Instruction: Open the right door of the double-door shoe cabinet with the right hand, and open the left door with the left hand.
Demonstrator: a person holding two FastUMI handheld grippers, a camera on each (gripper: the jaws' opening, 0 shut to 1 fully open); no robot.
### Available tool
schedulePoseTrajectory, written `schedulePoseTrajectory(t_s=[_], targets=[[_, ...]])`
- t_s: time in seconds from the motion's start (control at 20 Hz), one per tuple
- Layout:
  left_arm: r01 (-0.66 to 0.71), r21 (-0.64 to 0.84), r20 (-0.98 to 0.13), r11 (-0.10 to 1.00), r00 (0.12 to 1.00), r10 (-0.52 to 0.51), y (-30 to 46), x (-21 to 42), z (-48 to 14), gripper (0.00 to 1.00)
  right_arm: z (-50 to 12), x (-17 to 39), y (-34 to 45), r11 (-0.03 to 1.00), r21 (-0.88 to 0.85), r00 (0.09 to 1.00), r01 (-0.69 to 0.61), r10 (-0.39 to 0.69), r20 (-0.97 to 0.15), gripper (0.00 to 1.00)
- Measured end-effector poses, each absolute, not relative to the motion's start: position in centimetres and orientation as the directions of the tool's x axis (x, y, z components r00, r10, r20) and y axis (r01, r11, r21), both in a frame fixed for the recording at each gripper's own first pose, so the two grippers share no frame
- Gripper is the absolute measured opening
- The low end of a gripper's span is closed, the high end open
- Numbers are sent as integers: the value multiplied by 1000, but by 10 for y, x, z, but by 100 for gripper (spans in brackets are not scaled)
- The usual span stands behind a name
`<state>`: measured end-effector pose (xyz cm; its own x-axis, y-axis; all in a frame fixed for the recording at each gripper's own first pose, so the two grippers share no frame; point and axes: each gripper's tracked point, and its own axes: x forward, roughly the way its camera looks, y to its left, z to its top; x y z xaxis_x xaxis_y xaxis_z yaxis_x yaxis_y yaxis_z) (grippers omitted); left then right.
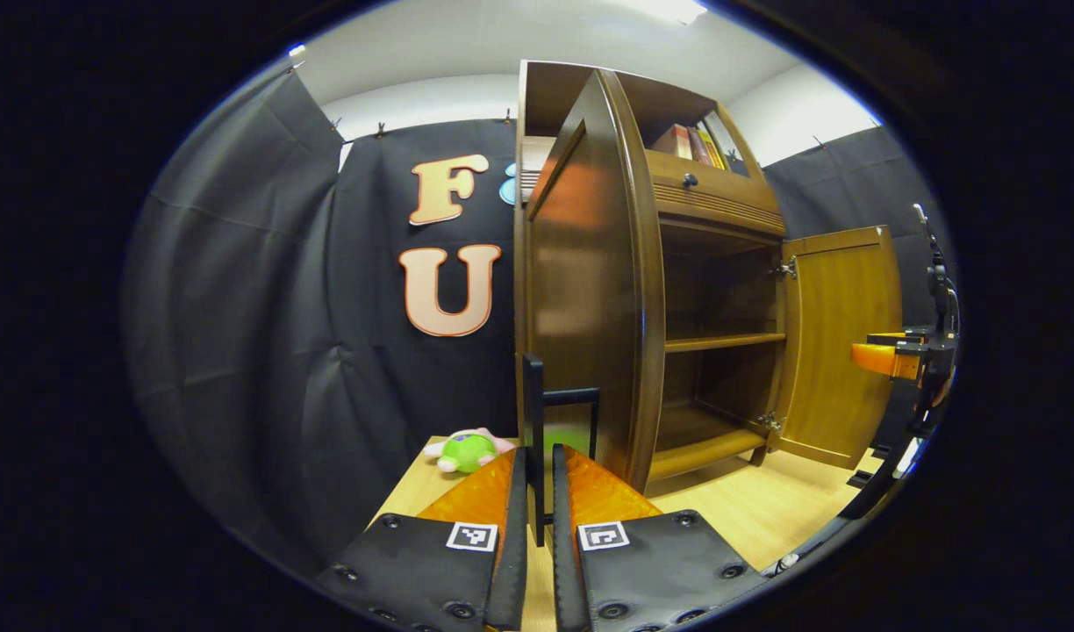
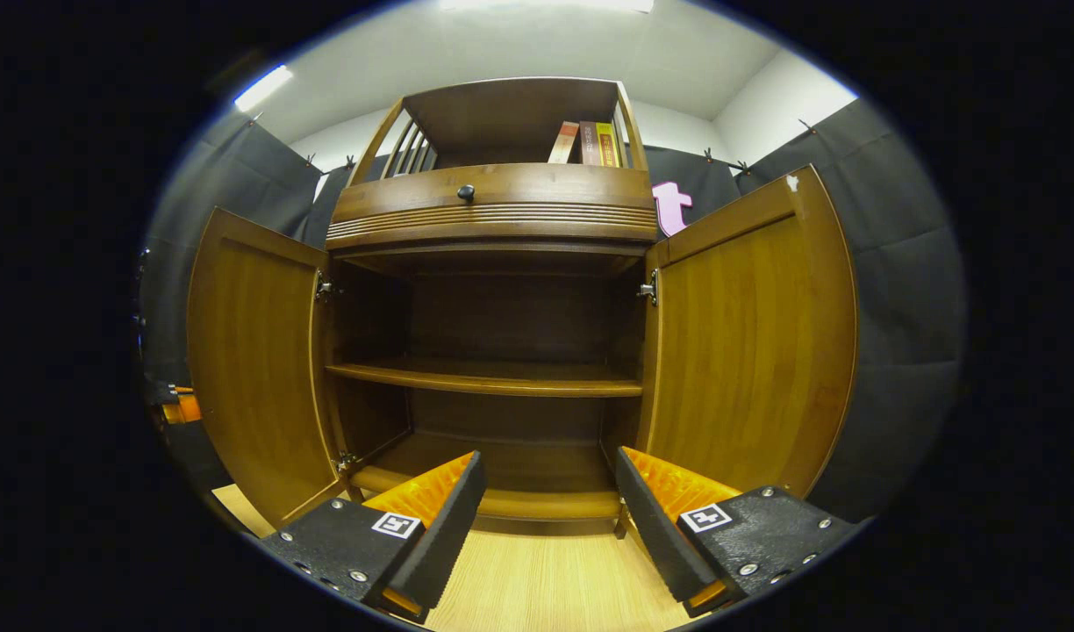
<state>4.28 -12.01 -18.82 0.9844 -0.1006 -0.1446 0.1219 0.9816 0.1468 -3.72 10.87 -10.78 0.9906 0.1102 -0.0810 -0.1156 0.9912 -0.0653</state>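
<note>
The brown wooden shoe cabinet (image 2: 493,215) stands with both doors swung open, showing bare shelves (image 2: 484,379). In the left gripper view the left door (image 1: 581,290) is seen nearly edge-on, and its black bar handle (image 1: 534,395) runs down between the fingers of my left gripper (image 1: 537,456), which is shut on it. The right door (image 1: 840,342) stands wide open, with the right gripper (image 1: 888,358) beside it. In the right gripper view my right gripper (image 2: 546,478) is open, facing the cabinet's inside and holding nothing, between the left door (image 2: 256,369) and the right door (image 2: 748,351).
A green and pink plush toy (image 1: 467,449) lies on the light wooden floor (image 1: 765,509) left of the cabinet. Books (image 2: 585,143) stand on the top shelf above a drawer with a dark knob (image 2: 466,190). Black cloth walls surround the cabinet.
</note>
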Motion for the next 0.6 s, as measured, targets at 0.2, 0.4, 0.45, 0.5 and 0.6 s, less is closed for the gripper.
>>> schedulePoseTrajectory(t_s=[0.2,0.4,0.45,0.5,0.6], targets=[[40,165,-125,985,992,-19,-104,42,-185,18,-115,-34,126,989,-72,989,-131,125,-82,92],[18,149,-119,989,993,0,-107,41,-185,18,-108,-37,128,987,-69,987,-143,138,-82,92],[16,153,-118,988,993,2,-104,40,-184,18,-108,-37,128,987,-68,987,-146,141,-83,92],[14,154,-111,988,994,3,-103,40,-182,17,-108,-37,128,987,-67,986,-148,142,-85,92],[4,158,-98,987,995,12,-103,41,-180,16,-108,-37,127,986,-69,986,-149,143,-88,92]])
